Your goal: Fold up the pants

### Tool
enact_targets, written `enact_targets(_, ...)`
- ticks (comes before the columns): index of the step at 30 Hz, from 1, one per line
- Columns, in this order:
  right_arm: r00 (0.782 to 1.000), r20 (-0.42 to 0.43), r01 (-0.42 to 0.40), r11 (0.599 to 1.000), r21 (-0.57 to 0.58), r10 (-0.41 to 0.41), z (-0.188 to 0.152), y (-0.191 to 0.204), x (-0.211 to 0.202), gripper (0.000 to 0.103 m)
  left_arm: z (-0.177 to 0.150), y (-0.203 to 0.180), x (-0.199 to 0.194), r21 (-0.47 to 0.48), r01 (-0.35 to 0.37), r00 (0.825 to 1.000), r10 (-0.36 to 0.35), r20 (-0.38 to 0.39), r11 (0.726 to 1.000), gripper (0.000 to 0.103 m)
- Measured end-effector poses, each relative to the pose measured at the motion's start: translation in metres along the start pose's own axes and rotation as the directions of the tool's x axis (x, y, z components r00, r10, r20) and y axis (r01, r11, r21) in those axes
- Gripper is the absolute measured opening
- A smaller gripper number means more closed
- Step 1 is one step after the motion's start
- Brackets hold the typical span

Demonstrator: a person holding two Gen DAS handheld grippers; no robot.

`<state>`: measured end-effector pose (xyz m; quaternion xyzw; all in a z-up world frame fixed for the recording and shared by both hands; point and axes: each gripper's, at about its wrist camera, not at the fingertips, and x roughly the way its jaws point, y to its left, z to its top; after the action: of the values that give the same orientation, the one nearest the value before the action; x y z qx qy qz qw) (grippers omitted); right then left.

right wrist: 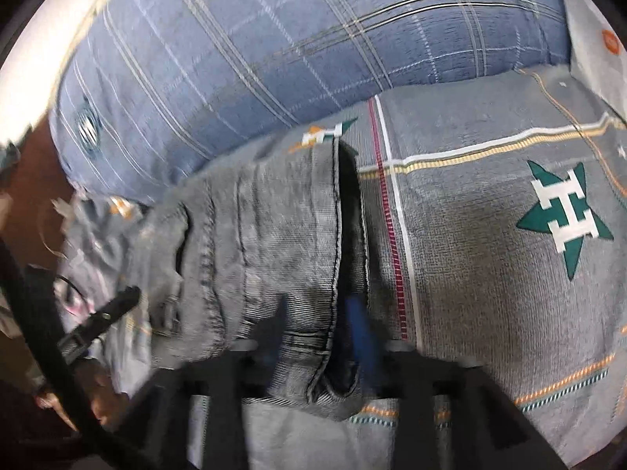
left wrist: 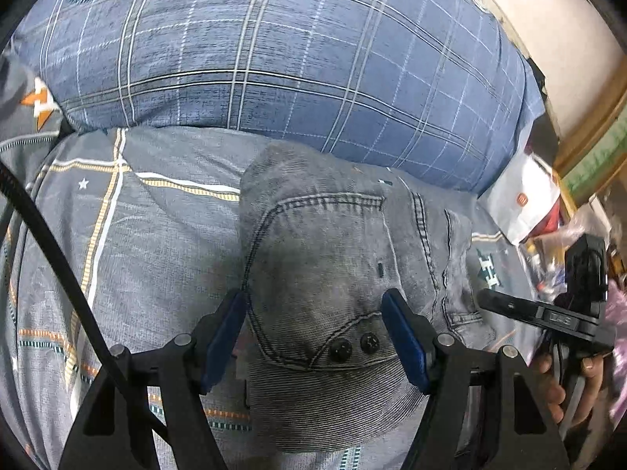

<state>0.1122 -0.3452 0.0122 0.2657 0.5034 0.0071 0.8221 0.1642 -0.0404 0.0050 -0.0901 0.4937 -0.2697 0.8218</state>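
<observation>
Both grippers point down at the grey pants (left wrist: 337, 258) lying folded on the patterned bedsheet (left wrist: 149, 235), just before the blue checked pillow (left wrist: 274, 58).

The left gripper (left wrist: 313, 333) has its jaws apart on both sides of the waistband, pads not pressing. The right gripper (right wrist: 325, 337) is blurred; its jaws look parted around the pants edge, but contact is unclear. A hand (left wrist: 564, 387) holding it shows only partly.

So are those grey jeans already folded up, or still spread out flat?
Folded. The jeans lie as a compact bundle on the bedsheet, layers stacked at the edge, no legs stretched out.
</observation>
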Motion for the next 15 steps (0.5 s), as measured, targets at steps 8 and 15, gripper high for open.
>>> enact_targets(8, 0.998, -0.030, -0.049, 0.996, 0.073, 0.052, 0.002, -0.013, 0.028, 0.069, 0.001, 0.040, 0.027, -0.195, 0.065, 0.992, -0.085, -0.095, 0.979, 0.072)
enact_targets(15, 0.983, -0.069, -0.155, 0.974, 0.165, 0.168, -0.003, -0.026, 0.052, 0.063, -0.006, 0.043, 0.035, -0.267, 0.112, 0.982, -0.147, -0.116, 0.957, 0.072)
